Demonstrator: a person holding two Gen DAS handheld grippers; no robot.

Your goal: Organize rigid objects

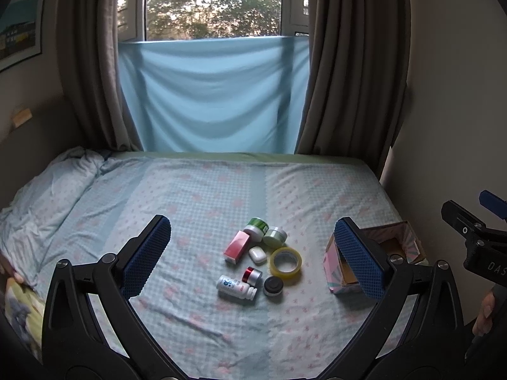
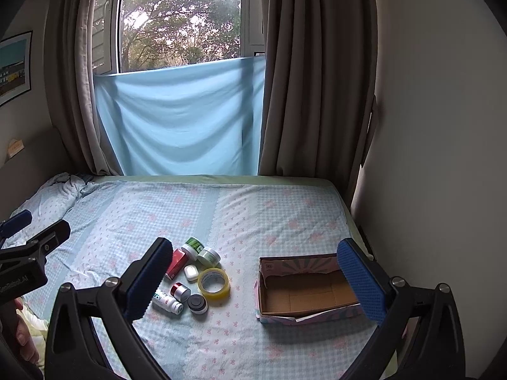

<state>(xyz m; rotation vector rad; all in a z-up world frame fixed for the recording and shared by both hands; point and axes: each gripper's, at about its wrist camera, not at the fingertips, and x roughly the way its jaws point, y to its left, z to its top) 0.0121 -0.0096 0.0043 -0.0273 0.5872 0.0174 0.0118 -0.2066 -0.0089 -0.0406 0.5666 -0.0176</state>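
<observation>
Left gripper (image 1: 253,253): spread wide, holding nothing; blue dimpled pads.
Right gripper (image 2: 256,272): spread wide, holding nothing.
Box (image 2: 304,288): open cardboard, near corner hidden.
Tape (image 2: 214,283): glossy yellowish ring.
Bed (image 2: 253,221): wrinkled checked sheet.

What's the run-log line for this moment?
left tool: open, empty | right tool: open, empty | box: empty, on bed | tape roll, jars, bottle: clustered left of box, untouched

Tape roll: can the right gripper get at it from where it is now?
Probably yes. The right gripper hangs above the bed with its jaws wide open, and the tape roll lies flat at the cluster's right edge, open bedsheet between it and the cardboard box. Only the black-lidded jar crowds it.
</observation>
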